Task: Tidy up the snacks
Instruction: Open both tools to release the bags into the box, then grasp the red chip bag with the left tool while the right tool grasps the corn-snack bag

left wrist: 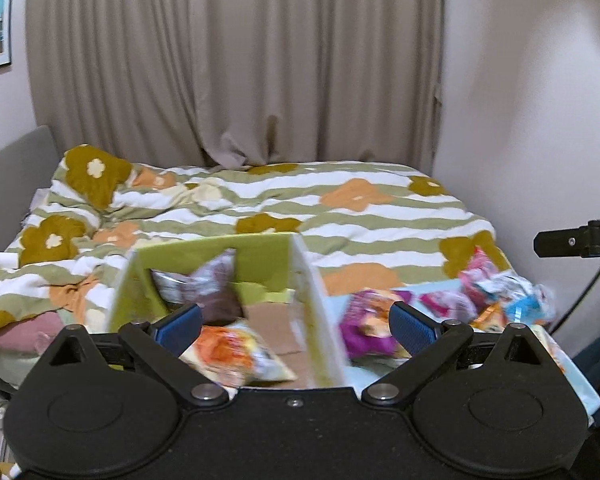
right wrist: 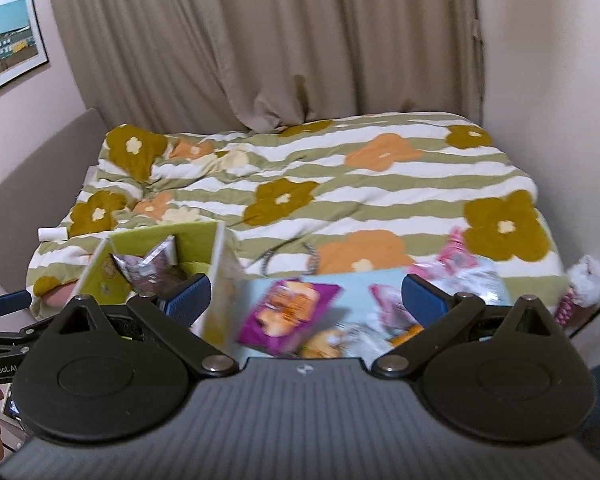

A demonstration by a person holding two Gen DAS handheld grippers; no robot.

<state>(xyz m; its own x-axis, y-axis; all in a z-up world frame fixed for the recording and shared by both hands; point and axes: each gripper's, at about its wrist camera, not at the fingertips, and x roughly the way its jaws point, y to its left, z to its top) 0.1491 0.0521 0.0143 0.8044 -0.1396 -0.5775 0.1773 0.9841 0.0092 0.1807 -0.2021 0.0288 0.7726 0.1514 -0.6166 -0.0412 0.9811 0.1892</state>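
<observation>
Left wrist view: the left gripper is hovering, jaws spread and empty, over the green box, which is already holding several packets; a transfer looks half done.

Right wrist view: the right gripper is hanging wide open above the purple snack packet lying on the blue sheet; grasping it seems next, with the box wall just left crowding the approach.

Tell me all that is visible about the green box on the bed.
The green box is an open-topped carton, cardboard by its look, with yellow-green inner walls, pale printed outer sides and a brown floor. It stands upright on the flowered bedcover, at the bed's near edge. Inside lie a silvery-brown packet and an orange packet. Its right wall stands beside a light blue sheet carrying more snacks; contact is unclear.
</observation>
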